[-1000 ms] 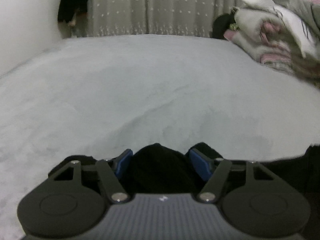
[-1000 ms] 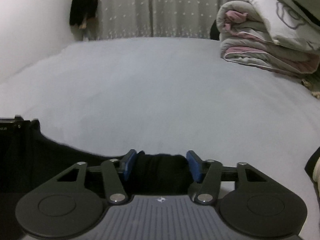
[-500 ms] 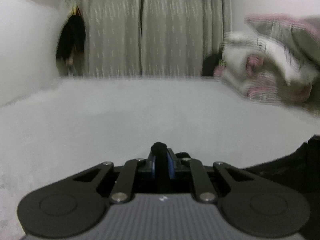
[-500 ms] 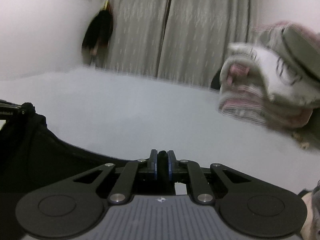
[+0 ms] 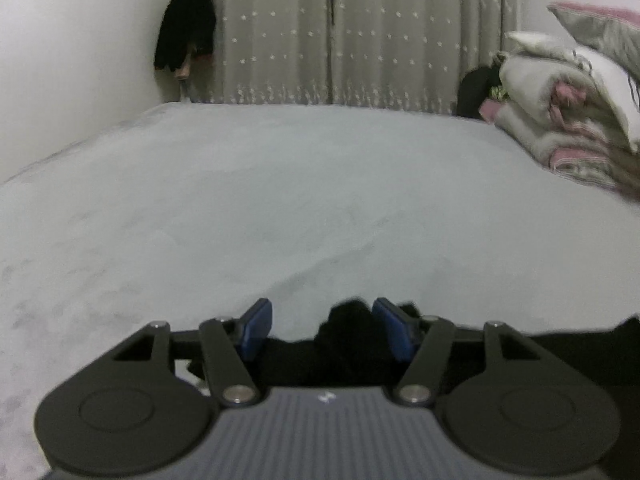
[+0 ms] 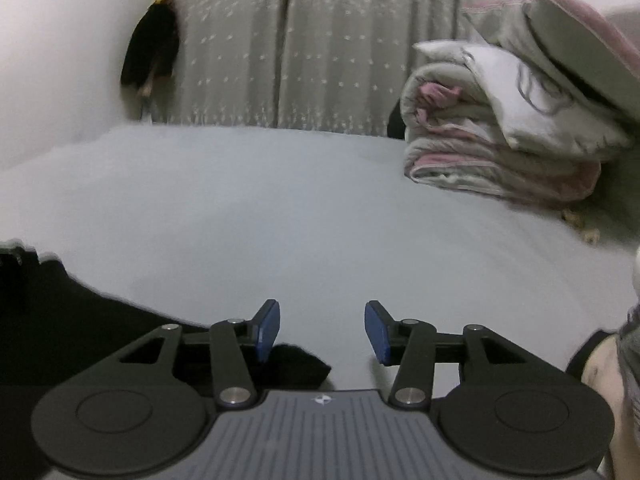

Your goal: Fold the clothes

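Black garment point(image 5: 352, 340) is bunching between the just-opened left hand-held gripper point(image 5: 322, 330) pads, lying left of the spread, empty right hand-held gripper point(image 6: 322, 330).

Most of the black garment point(image 5: 352, 340) lies hidden beneath the left gripper point(image 5: 322, 330), only a bunched peak showing between its jaws. Under the right gripper point(image 6: 322, 330) it point(image 6: 60, 320) runs off the picture's left edge. Right of those jaws, the folded bedding point(image 6: 500, 152) is blurred and cropped.
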Motion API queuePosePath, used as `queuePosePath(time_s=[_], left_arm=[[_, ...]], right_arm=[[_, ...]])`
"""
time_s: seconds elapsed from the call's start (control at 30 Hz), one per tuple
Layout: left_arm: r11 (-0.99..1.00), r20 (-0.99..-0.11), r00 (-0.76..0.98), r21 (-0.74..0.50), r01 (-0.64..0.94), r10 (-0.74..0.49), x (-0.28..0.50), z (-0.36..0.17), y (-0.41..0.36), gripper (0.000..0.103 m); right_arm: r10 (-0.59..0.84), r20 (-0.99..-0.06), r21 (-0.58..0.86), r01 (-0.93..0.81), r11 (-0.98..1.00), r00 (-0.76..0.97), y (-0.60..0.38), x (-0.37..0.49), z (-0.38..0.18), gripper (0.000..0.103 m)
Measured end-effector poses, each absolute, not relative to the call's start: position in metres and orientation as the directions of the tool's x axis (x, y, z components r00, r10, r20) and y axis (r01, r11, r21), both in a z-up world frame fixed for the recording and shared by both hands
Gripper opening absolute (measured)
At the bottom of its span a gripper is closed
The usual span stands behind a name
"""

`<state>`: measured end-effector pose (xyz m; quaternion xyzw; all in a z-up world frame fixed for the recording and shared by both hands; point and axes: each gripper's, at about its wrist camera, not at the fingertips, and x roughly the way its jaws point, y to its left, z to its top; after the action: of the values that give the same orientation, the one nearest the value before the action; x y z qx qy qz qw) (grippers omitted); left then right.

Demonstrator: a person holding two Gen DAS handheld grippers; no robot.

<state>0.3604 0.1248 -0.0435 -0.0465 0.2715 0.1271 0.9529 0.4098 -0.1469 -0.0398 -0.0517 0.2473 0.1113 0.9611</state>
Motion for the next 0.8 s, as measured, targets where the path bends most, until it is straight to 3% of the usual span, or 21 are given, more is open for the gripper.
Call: queuePosePath(time_s=[0.13,0.33,0.5,0.57,0.6,0.63,0.8], left_arm=[[0.977,-0.501,0.850,-0.045,-0.210,0.160,0.352,-0.026,0.116,0.057],[0.994,-0.535,0.844,-0.069,-0.090,0.039,0.357,-0.029,0.100,0.056],[0.996,-0.571,0.821,-0.057,-0.061,0.017,0.365,-0.046,0.095,0.056],[0.997,-0.583,0.812,-0.046,-0.056,0.018,0.367,-0.052,0.094,0.056],[0.998,-0.588,0.809,-0.034,-0.056,0.025,0.367,-0.054,0.093,0.056],[0.998,-0.591,0.806,-0.021,-0.055,0.032,0.369,-0.055,0.091,0.056],[0.999,-0.595,0.802,0.021,-0.051,0.053,0.372,-0.057,0.081,0.058]], right_arm=[[0.332,-0.549,0.086,-0.344,0.935,0.767,-0.153,0.405,-0.021,0.048],[0.398,-0.651,-0.051,-0.561,0.826,0.646,-0.106,0.382,-0.029,0.048],[0.315,-0.708,-0.175,-0.589,0.789,0.632,-0.096,0.370,-0.043,0.047],[0.286,-0.717,-0.174,-0.560,0.810,0.636,-0.107,0.371,-0.042,0.033],[0.264,-0.721,-0.178,-0.540,0.823,0.640,-0.113,0.372,-0.041,0.013],[0.238,-0.724,-0.190,-0.519,0.833,0.648,-0.120,0.373,-0.040,0.009],[0.023,-0.712,-0.331,-0.364,0.871,0.702,-0.154,0.378,-0.035,0.008]])
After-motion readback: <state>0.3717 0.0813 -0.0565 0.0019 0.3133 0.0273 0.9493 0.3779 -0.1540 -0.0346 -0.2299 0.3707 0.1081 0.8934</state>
